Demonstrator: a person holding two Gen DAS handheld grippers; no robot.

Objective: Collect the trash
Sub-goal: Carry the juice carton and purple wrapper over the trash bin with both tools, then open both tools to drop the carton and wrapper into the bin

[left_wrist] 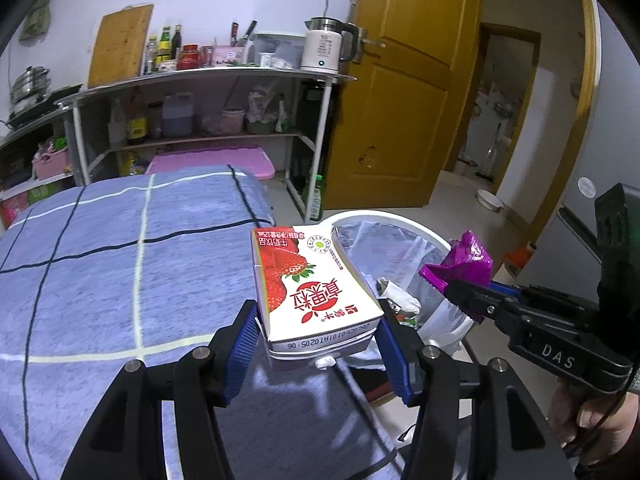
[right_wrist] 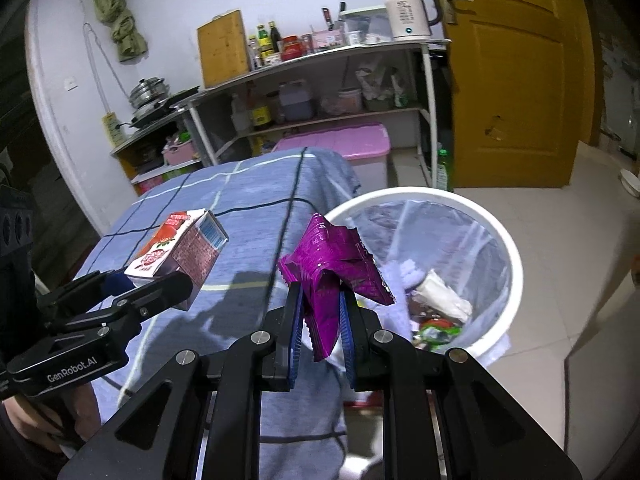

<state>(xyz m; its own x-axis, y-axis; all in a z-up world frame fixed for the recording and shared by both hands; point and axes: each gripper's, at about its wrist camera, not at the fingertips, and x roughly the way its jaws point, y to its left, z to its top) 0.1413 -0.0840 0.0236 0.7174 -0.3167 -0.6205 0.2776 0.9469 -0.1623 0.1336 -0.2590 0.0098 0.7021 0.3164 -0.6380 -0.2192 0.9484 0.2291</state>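
Observation:
My left gripper (left_wrist: 316, 316) is shut on a strawberry milk carton (left_wrist: 308, 284) and holds it above the right edge of the blue checked tablecloth (left_wrist: 100, 264). The carton also shows in the right wrist view (right_wrist: 176, 250). My right gripper (right_wrist: 322, 300) is shut on a crumpled purple wrapper (right_wrist: 336, 268), near the rim of a white trash bin (right_wrist: 508, 256) lined with a clear bag. The wrapper (left_wrist: 466, 260) and the bin (left_wrist: 400, 222) also show in the left wrist view. Several pieces of trash lie inside the bin.
A metal shelf rack (left_wrist: 224, 80) with bottles, a kettle (left_wrist: 326, 46) and a cutting board stands behind the table. A pink storage box (right_wrist: 340, 146) sits on the floor beside it. A yellow door (left_wrist: 400, 100) is at the right. Tiled floor surrounds the bin.

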